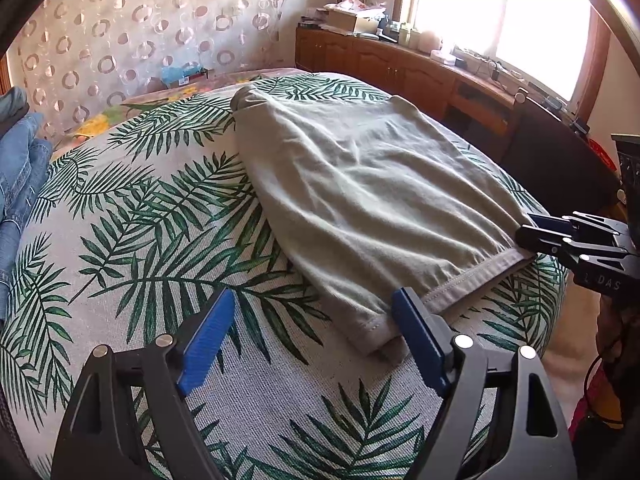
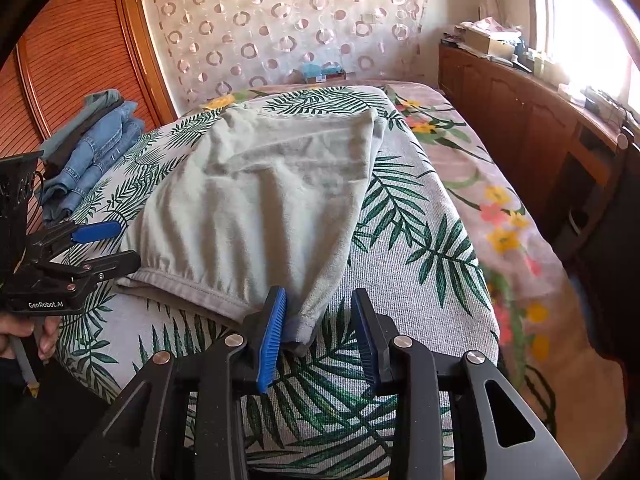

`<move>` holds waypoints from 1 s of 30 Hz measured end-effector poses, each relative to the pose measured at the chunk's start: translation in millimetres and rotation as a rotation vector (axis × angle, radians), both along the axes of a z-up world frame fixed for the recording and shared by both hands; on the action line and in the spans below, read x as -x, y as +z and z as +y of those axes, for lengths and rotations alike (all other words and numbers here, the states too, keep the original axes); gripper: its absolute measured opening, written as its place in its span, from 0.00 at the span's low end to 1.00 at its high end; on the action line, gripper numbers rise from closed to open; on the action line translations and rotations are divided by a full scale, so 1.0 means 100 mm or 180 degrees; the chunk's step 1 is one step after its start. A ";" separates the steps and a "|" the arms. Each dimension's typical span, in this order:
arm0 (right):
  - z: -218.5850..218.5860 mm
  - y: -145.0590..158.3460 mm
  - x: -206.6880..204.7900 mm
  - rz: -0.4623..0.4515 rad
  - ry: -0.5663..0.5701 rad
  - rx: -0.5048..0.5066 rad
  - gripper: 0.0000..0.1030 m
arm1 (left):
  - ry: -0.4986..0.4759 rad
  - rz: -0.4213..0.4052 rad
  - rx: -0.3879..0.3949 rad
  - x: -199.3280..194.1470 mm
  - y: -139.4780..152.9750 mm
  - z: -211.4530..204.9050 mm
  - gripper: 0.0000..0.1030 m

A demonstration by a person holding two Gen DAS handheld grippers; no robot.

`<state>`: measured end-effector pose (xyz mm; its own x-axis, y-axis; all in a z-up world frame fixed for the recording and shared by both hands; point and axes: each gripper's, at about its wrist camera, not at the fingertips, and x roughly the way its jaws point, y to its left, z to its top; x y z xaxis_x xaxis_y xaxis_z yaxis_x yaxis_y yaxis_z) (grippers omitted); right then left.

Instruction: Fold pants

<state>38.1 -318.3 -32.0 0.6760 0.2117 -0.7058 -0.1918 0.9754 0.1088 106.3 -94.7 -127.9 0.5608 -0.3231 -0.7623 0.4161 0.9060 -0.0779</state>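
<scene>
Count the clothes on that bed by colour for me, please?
Grey-green pants: 1, spread on the leaf-print cover.
Blue denim pieces: a folded stack at the bed's edge; number hidden.
Total: 1 plus that stack.

A lived-in bedroom in a home is showing here. A bed (image 2: 460, 216) is taking up most of the room, wearing a floral sheet (image 2: 500, 200) under a palm-leaf cloth (image 1: 160, 240). A sheer curtain with ring patterns (image 1: 120, 32) is hanging behind it, and sunlight is pouring through a window (image 1: 500, 20). A long wooden cabinet (image 1: 380, 60) is running beneath the window (its top is carrying boxes and small clutter). Folded jeans (image 2: 92, 152) are sitting stacked beside a slatted wooden wardrobe door (image 2: 68, 52).
</scene>
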 end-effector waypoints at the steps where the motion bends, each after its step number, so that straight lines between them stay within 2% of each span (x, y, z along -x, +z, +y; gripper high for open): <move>1: 0.00 0.01 0.00 0.0013 0.0004 0.0008 0.35 | -0.0002 0.0000 -0.0001 0.00 0.00 0.00 0.80; 7: 0.00 0.02 0.02 0.0041 0.0014 0.0001 0.35 | -0.0002 0.0015 0.0041 0.00 0.00 0.01 0.80; 9: 0.00 0.01 0.02 0.0034 0.0036 -0.0024 0.35 | -0.0026 0.0002 0.0058 0.02 0.01 0.01 0.75; 14: -0.02 0.00 0.04 0.0037 0.0094 -0.0081 0.34 | -0.0120 0.0025 0.0143 0.12 0.03 -0.01 0.52; 18: 0.01 0.00 0.04 0.0035 0.0148 -0.0056 0.34 | -0.0161 0.0059 0.0175 0.16 0.04 -0.05 0.44; 23: 0.02 0.00 0.03 0.0051 0.0252 -0.0166 0.15 | -0.0233 0.0128 0.0283 0.16 0.05 -0.07 0.28; 26: 0.02 0.01 0.04 0.0045 0.0286 -0.0183 0.09 | -0.0274 0.0141 0.0313 0.16 0.05 -0.08 0.22; 30: 0.00 0.01 0.06 0.0029 0.0287 -0.0208 0.08 | -0.0300 0.0133 0.0331 0.18 0.05 -0.07 0.21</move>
<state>31.8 -317.8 -31.0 0.6458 0.3171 -0.6945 -0.2771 0.9450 0.1738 88.0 -101.5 -122.8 0.4928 -0.4514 -0.7439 0.4934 0.8491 -0.1884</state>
